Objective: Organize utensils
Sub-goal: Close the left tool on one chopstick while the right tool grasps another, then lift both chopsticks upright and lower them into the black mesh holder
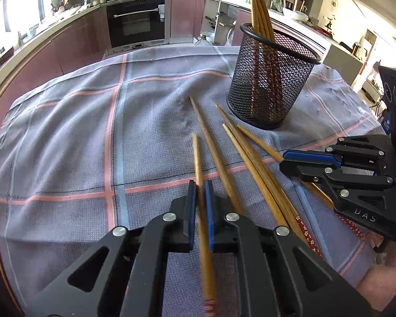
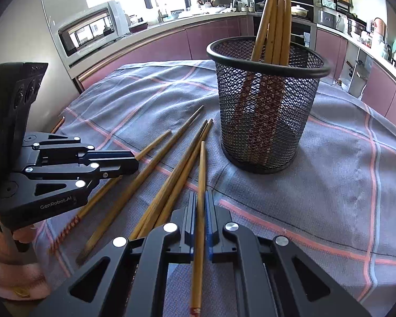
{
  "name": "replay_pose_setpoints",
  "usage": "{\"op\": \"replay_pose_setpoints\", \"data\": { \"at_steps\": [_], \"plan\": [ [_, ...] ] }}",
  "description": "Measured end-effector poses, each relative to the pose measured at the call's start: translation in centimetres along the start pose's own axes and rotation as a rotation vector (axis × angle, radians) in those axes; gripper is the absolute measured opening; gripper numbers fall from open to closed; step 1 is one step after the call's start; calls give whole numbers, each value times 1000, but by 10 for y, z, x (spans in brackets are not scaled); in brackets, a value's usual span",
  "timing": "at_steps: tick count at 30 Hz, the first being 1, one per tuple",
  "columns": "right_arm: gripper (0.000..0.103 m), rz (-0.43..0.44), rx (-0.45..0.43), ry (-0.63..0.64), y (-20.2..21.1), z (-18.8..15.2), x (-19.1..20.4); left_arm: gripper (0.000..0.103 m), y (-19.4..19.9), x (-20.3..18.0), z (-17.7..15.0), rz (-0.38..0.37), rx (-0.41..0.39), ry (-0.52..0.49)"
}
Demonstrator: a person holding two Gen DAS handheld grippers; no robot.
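A black mesh cup (image 1: 270, 79) stands on the checked cloth with several wooden chopsticks upright in it; it also shows in the right wrist view (image 2: 266, 111). Several loose chopsticks (image 1: 250, 163) lie on the cloth in front of it, also seen in the right wrist view (image 2: 134, 187). My left gripper (image 1: 201, 192) is shut on one chopstick (image 1: 198, 158), which points toward the cup. My right gripper (image 2: 201, 206) is shut on another chopstick (image 2: 202, 163). The right gripper also shows in the left wrist view (image 1: 286, 159), the left in the right wrist view (image 2: 134, 162).
The grey cloth with pink and blue lines (image 1: 79, 137) covers the table; its far edge drops off toward the kitchen cabinets. An oven (image 1: 137, 21) and cluttered counters stand behind. A microwave (image 2: 92, 29) sits at the back left in the right wrist view.
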State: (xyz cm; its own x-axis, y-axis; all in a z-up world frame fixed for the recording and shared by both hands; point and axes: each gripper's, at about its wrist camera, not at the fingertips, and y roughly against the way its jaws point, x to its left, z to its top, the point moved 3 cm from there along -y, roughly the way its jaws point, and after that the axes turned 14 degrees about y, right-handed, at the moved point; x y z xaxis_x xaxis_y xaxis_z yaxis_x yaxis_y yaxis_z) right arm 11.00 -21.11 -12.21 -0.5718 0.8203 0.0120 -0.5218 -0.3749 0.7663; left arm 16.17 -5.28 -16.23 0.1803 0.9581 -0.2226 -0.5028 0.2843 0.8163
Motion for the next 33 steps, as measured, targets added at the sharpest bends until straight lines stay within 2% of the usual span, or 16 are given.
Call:
{"op": "replay_pose_setpoints", "data": {
  "at_steps": [5,12,22,28,33],
  "plan": [
    [5,23,-40,-7,14,1,-1,7,11,4,0,-18,-19,24],
    [5,56,-145,-21,47,7,-2,7,47,3,8,-104,-81,45],
    [5,55,-299,-53,92,21,-12,7,112,-6,24,-234,-196,44],
    [5,45,-357,-61,110,25,-19,7,145,-10,31,-291,-259,46],
    [5,38,-393,-60,120,31,-26,7,161,-13,40,-307,-304,61]
  ]
}}
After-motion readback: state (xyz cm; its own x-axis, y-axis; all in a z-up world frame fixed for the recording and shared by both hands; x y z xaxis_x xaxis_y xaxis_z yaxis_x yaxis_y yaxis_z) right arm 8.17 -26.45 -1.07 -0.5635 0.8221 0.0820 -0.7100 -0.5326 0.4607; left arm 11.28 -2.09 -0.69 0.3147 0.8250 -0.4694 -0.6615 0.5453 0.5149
